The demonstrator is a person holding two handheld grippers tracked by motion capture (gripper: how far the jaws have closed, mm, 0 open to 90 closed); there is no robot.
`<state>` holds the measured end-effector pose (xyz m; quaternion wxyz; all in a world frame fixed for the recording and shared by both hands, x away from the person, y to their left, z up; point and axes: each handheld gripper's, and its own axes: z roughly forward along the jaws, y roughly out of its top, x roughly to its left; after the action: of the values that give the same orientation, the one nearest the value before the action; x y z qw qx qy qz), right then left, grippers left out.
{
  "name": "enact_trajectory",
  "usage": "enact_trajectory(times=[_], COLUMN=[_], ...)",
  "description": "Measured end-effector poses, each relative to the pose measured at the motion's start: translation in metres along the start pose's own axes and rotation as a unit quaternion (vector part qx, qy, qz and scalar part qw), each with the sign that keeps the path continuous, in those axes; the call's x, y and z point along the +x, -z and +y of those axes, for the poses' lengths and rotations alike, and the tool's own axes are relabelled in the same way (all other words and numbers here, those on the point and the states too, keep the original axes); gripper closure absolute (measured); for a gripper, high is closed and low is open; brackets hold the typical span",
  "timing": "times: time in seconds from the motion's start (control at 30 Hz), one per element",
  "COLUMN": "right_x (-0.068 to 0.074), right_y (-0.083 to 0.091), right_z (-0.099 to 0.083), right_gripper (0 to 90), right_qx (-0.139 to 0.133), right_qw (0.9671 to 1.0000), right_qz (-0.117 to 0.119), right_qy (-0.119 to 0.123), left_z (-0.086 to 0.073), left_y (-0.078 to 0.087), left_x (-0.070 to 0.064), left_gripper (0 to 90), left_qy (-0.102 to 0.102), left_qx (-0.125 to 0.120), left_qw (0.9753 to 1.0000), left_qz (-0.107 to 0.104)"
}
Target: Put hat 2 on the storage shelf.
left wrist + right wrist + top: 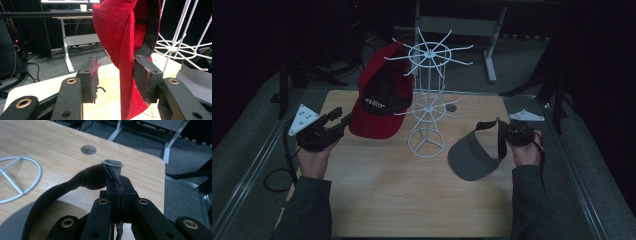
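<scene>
Left gripper (116, 82) has its fingers spread wide around the brim of the red cap (379, 100) hanging on the white rack (428, 95). Right gripper (119, 192) is pinching the grey visor's (472, 155) strap, near right on the worktop (412, 200). Yank the cap and that light rack probably tips.

Black left gripper (333, 117) with brass-ringed holes, grey triangular plate, trailing black cable; dark grey sleeves.

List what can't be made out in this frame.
- High view: print on the red cap lining, too small and dim.
- Left gripper view: cap's top, cut off by the upper edge; open fingers straddle its brim.
- Right gripper view: grey visor brim, cut off at the lower left; strap end hidden between shut fingers.
</scene>
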<state>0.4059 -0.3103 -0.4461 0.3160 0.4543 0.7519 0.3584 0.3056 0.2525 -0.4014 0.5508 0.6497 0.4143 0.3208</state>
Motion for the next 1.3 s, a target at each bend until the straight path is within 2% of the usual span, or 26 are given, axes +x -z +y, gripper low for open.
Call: enact_trajectory(times=[0.43, 1.0, 1.3], right_x=[0.013, 0.024, 0.035], right_y=[0.024, 0.048, 0.056], right_z=[0.024, 0.045, 0.056], right_gripper=[88.4, 88.3, 88.3], right_qx=[-0.053, -0.096, -0.11], right_qw=[0.9984, 0.9935, 0.9908], right_qz=[0.018, 0.056, 0.066], right_qy=[0.01, 0.025, 0.041], left_z=[0.0, 0.0, 0.0], left_y=[0.0, -0.001, 0.0], left_x=[0.0, -0.001, -0.001], left_gripper=[55.7, 55.7, 55.2], left_qy=[0.0, -0.002, -0.002], left_qx=[0.001, 0.0, -0.002], left_qw=[1.0, 1.0, 1.0], left_qz=[0.0, 0.0, -0.001])
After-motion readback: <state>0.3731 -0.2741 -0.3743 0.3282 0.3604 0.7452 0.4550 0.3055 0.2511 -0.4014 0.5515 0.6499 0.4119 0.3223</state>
